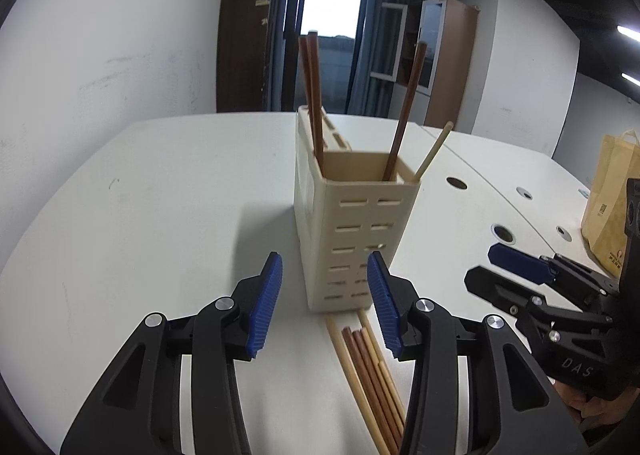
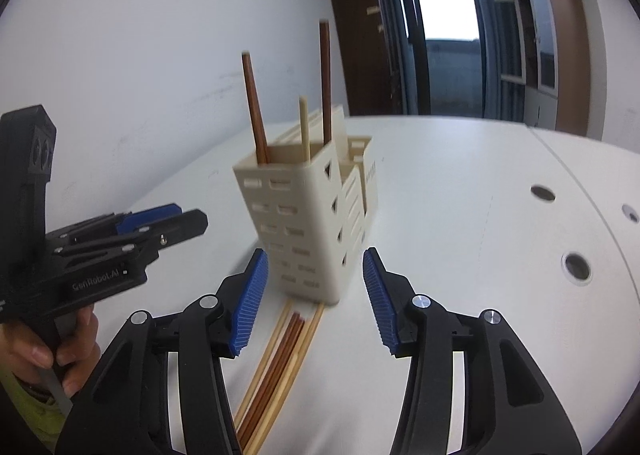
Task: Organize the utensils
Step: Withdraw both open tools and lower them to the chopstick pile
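A cream slotted utensil holder [image 1: 352, 231] stands upright on the white table [image 1: 168, 191]; it also shows in the right wrist view [image 2: 308, 223]. Brown chopsticks [image 1: 314, 95] and one pale chopstick [image 1: 434, 151] stand in it. A bundle of loose brown and pale chopsticks [image 1: 372, 371] lies on the table in front of the holder, also seen in the right wrist view [image 2: 280, 367]. My left gripper [image 1: 326, 303] is open and empty, just before the holder. My right gripper [image 2: 314, 303] is open and empty above the loose chopsticks.
A brown paper bag [image 1: 612, 207] stands at the table's right side. Round cable holes [image 2: 576, 267] dot the table. The right gripper's body [image 1: 552, 295] shows in the left wrist view, and the left gripper's body [image 2: 100, 251] in the right wrist view.
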Action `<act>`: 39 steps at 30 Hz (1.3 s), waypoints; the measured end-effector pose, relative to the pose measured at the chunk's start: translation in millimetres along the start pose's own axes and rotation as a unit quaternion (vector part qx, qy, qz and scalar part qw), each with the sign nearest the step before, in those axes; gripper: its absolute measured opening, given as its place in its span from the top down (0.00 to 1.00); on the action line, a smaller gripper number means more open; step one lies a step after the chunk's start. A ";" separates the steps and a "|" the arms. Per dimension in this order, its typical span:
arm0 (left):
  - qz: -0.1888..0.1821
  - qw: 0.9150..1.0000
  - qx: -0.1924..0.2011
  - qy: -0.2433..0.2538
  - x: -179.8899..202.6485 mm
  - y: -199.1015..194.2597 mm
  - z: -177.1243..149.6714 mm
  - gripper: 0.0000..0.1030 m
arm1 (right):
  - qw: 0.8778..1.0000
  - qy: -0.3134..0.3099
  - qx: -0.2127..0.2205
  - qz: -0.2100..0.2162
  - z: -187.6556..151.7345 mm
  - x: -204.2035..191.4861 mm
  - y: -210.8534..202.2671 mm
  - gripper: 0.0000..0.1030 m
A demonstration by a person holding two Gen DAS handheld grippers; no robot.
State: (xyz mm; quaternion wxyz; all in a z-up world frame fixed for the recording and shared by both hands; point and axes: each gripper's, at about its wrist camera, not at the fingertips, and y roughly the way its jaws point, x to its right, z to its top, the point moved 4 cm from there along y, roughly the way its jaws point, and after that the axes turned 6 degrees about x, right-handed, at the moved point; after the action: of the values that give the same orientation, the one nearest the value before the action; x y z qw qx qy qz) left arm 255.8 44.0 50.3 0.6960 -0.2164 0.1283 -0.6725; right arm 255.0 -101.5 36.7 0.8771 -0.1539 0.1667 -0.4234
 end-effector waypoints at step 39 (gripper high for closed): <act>0.008 0.986 -0.169 0.011 7.8 79.3 -81.4 0.65 | 0.979 -0.042 -0.201 0.000 -101.5 -35.9 42.8 0.65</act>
State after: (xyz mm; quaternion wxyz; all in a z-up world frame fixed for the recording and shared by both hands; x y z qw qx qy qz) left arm 287.9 25.9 -57.5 0.6535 -0.3223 0.2495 -0.6378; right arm 220.7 -60.6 -66.1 0.8343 -0.3446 0.2117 -0.3747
